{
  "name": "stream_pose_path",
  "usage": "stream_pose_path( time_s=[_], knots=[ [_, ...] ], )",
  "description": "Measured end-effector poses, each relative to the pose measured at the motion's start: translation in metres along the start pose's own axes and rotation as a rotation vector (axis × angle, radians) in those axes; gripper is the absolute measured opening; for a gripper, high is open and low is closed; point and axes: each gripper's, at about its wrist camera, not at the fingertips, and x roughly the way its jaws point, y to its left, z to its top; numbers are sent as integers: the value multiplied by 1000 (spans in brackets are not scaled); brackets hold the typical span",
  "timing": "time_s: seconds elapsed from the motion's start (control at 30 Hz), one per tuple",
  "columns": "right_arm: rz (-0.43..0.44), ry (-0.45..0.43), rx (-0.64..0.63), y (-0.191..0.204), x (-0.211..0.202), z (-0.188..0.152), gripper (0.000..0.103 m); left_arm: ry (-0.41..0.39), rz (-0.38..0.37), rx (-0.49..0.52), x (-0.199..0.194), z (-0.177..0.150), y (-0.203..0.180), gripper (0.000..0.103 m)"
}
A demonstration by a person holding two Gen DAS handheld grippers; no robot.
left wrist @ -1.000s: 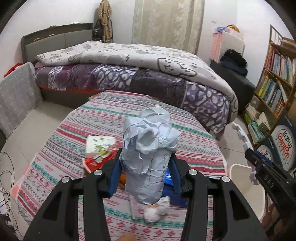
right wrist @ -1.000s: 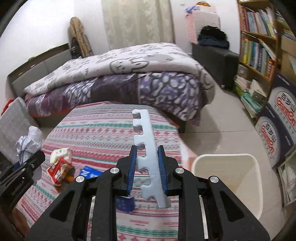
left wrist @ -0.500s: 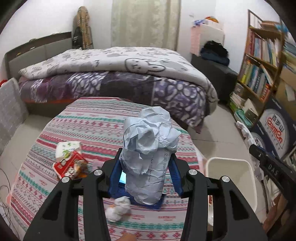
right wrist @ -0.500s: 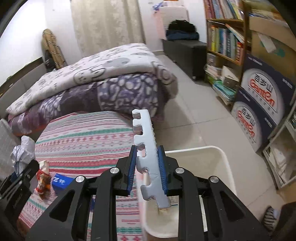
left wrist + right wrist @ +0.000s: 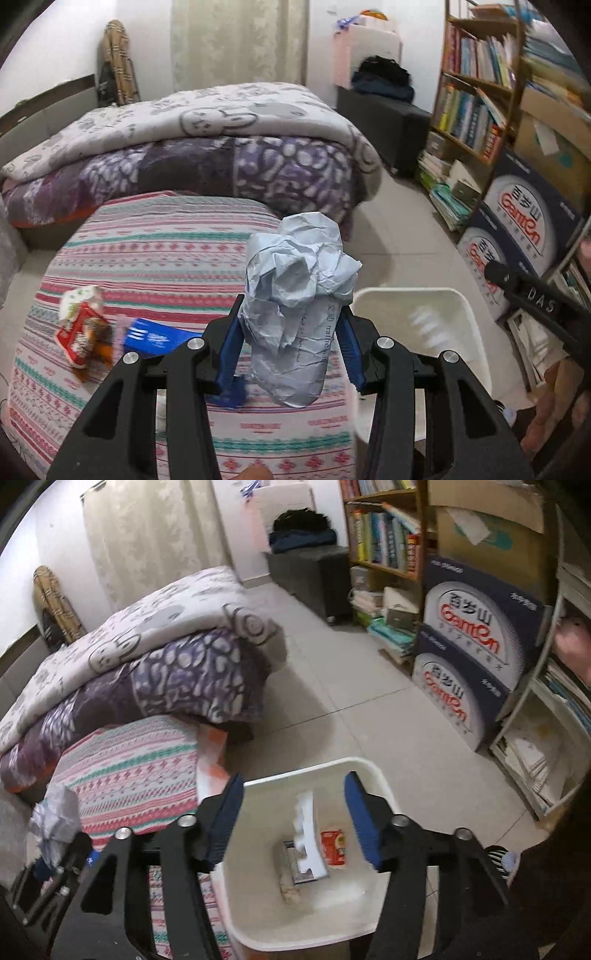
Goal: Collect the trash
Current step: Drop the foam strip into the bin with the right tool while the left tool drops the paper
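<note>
Right now the crumpled paper ball point(image 5: 295, 306) sits squeezed between the two blue pads of the left claw point(image 5: 290, 339). It is pale grey-blue and sticks up above the pads. The left claw is up over the surface point(image 5: 155, 251), which has a striped cloth in pink, green and white, close to the edge nearest the white bin point(image 5: 436, 306).

The right claw point(image 5: 295, 819) is wide apart and holds nothing. It hangs right over the white bin point(image 5: 373, 775). Down in the bin, between the claw's pads, is a white foam strip point(image 5: 304, 834) with bumpy notches along one side. It looks blurry, and you cannot tell if it has landed. Beside it in the bin lies a small red packet point(image 5: 334, 847). Some other flat bits are under the strip, too blurry to name.

More trash is on the striped cloth. A red and white snack wrapper point(image 5: 83, 328) lies near the left side. A blue packet point(image 5: 155, 338) lies just beside it, near the left claw. Something white point(image 5: 160, 417) peeks out under the claw, mostly hidden.

The bin stands on the tiled floor point(image 5: 351, 686), just beside the surface. Behind the surface is a bed point(image 5: 207, 147) with a purple and white blanket. A bookshelf point(image 5: 476, 92) full of books stands along the right wall, with dark blue boxes point(image 5: 476, 653) in front of it.
</note>
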Motion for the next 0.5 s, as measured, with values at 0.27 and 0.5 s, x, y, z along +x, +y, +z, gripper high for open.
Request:
stream_pose_path(
  time_s=[0.27,0.5],
  knots=[
    [-29,-72,-5,-13,-14,4,74,117,-121,17,32,-13,-41,46],
    [-85,-213,22,-24,-40,7,91,226,-292,10,57,-21,-66,51]
  ],
)
